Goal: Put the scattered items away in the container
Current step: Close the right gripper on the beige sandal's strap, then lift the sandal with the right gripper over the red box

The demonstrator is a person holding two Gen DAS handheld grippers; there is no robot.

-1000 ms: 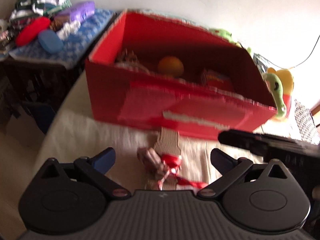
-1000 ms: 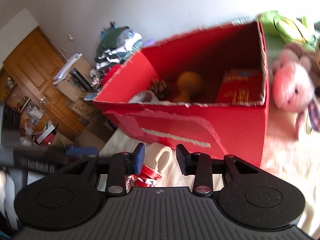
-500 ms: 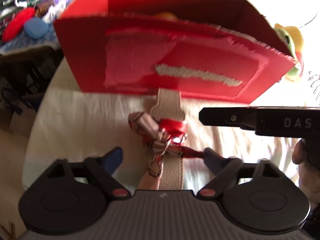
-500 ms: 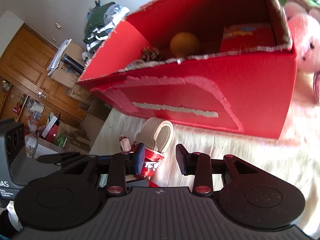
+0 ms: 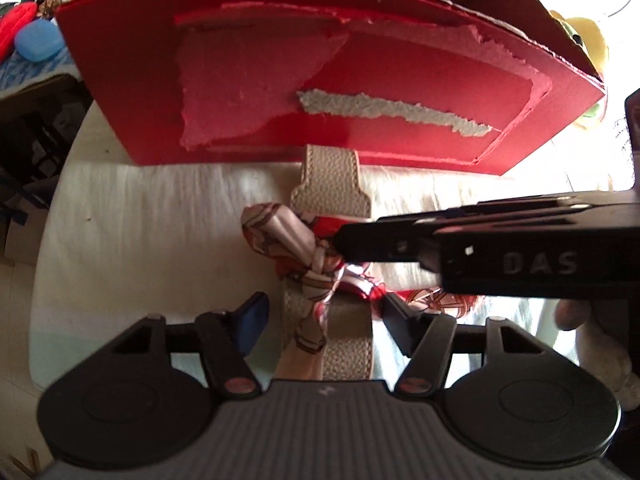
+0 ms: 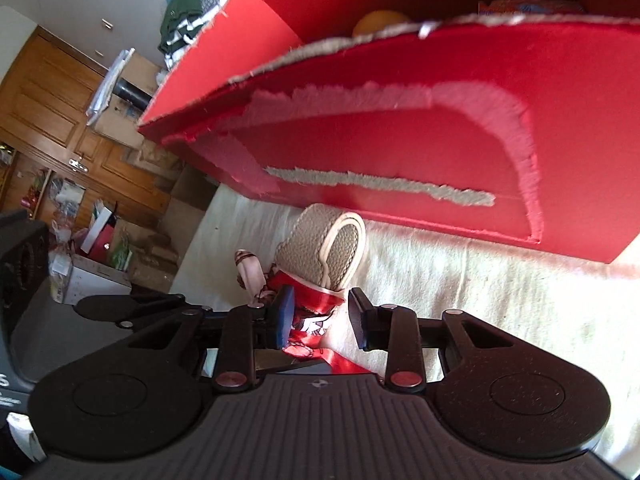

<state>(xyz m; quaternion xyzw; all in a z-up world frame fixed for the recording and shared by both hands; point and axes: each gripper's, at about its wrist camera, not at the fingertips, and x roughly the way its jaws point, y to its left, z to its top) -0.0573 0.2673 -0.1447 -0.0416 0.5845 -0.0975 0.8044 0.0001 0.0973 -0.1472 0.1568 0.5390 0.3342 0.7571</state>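
Observation:
A beige leather strap point(image 5: 330, 188) with a red and white patterned scarf point(image 5: 288, 240) knotted round it lies on the white cloth in front of the red cardboard box point(image 5: 360, 80). My left gripper point(image 5: 324, 320) straddles the strap's near end; its jaws are closing and the pads stand clear of it. My right gripper point(image 6: 322, 316) comes in from the right over the knot. Its jaws are closing with the red scarf point(image 6: 316, 300) between them, a gap still showing on the right side. The box holds an orange ball point(image 6: 380, 20) and a red packet point(image 6: 528, 6).
The white cloth point(image 5: 140, 220) covers a table whose left edge drops off to a dark floor. A yellow and green plush toy point(image 5: 580, 36) sits behind the box's right corner. A blue case point(image 5: 40, 42) and clothes lie at the far left. Wooden doors point(image 6: 48, 120) and clutter stand beyond.
Both grippers have come down toward the strap, so the box front now fills the views. The left jaws have narrowed around the strap. The right gripper has slid left onto the scarf knot.

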